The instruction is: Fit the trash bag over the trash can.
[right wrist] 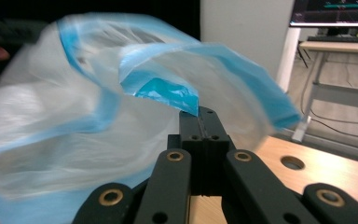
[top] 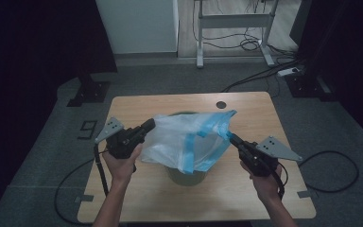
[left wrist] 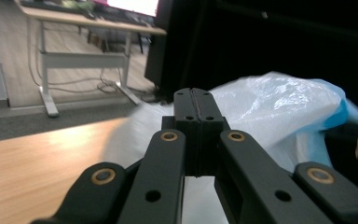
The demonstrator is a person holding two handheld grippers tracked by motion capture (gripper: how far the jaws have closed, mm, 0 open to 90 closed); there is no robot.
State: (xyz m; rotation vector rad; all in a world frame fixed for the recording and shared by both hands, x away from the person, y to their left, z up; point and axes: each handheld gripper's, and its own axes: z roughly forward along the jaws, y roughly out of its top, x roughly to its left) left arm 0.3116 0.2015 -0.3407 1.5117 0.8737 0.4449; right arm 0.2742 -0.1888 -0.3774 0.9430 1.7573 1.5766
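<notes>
The wooden table [top: 137, 106] carries a green bin [top: 185, 176]. Over it hangs the blue-edged plastic bag [top: 189, 139], stretched nine to three o'clock between my left gripper [top: 149, 126] and right gripper [top: 230, 137], both clamped on its rim.

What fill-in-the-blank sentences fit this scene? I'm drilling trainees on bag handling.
1. The plastic bag is clear with ____ trim.
2. It is held spread above a green ____ on the wooden table.
3. The right hand-held gripper is ____ on the bag's blue edge.
4. The jaws of the left hand-held gripper are ____.

Missing words: blue; bin; shut; closed
</notes>
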